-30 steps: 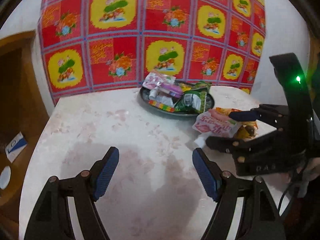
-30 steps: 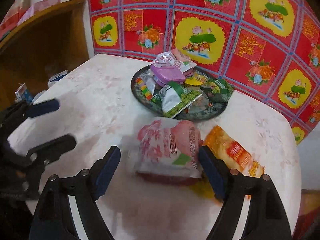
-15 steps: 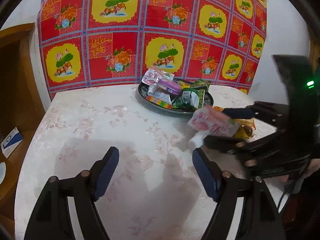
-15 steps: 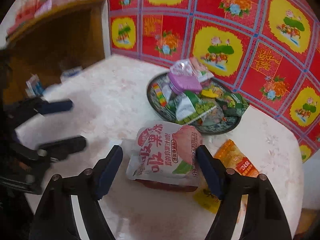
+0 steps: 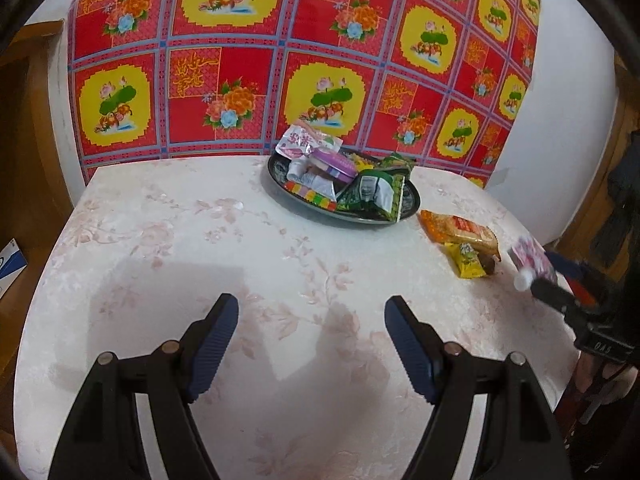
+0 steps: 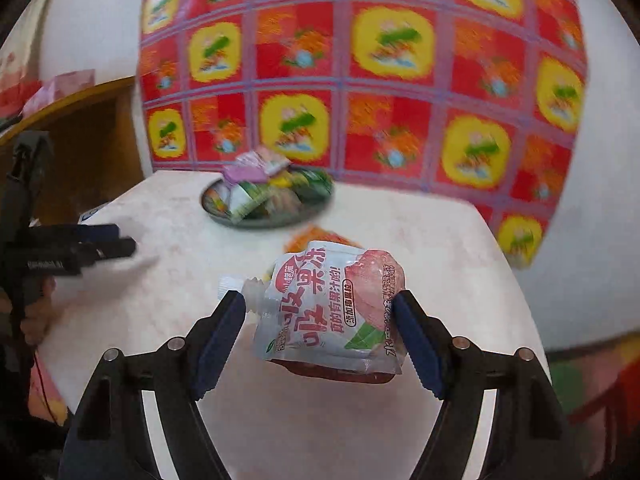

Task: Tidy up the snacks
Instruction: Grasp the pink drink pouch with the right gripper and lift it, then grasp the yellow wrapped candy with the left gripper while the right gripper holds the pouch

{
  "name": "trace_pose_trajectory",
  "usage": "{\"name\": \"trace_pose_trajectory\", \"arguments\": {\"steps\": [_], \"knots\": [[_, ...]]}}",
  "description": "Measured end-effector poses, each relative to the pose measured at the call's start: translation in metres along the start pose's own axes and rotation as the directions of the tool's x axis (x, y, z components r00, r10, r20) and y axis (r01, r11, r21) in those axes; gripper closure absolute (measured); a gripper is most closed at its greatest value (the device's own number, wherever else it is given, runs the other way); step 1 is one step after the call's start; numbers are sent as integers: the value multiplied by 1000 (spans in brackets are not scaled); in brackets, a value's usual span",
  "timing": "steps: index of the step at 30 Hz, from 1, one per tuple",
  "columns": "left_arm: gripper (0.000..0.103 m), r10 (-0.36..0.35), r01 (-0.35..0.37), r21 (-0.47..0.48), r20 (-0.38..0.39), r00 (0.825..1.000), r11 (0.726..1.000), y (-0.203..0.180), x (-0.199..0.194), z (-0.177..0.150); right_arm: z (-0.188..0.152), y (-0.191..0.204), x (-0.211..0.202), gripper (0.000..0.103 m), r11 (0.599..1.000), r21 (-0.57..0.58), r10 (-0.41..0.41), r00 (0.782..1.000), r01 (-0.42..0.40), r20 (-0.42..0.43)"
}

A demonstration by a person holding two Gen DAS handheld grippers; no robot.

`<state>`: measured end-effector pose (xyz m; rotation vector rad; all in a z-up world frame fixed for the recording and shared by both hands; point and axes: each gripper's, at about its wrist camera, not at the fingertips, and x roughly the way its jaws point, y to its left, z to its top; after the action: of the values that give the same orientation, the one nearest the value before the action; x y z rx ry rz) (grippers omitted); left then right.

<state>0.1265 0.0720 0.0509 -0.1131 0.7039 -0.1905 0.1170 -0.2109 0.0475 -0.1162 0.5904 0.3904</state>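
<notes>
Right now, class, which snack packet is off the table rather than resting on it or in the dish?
The pink peach jelly pouch with a spout, gripped in the right claw.

red and yellow cloth [image 5: 304, 60], pale floral table [image 5: 240, 248]
white and pink pouch [image 6: 332, 308]; dark plate [image 5: 408, 208]; orange packet [image 5: 460, 228].

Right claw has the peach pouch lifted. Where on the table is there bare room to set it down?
The widest bare patch of table lies left of the dark plate, reaching back to the red patterned cloth and forward to the left claw, which holds nothing. It is crowded right of the plate, where the orange packet and yellow packet lie.
</notes>
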Motion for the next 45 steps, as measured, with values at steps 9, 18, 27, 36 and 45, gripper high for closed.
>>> {"name": "trace_pose_trajectory", "arguments": {"steps": [9, 18, 27, 36, 45], "knots": [[30, 33, -33, -14, 2, 999, 999, 1, 2, 2, -18, -32, 1, 25, 998, 68, -13, 1000, 13, -8], [30, 28, -29, -1, -71, 997, 1000, -10, 13, 4, -20, -38, 1, 25, 991, 131, 10, 1000, -10, 1], [23, -160, 190, 167, -176, 971, 968, -94, 32, 34, -28, -54, -5, 25, 962, 272, -38, 998, 25, 44], [23, -140, 197, 220, -251, 958, 955, -145, 89, 49, -32, -55, -8, 25, 950, 304, -101, 993, 77, 64], [70, -91, 159, 252, -261, 961, 955, -144, 98, 38, -35, -60, -9, 25, 943, 328, -78, 993, 46, 84]]}}
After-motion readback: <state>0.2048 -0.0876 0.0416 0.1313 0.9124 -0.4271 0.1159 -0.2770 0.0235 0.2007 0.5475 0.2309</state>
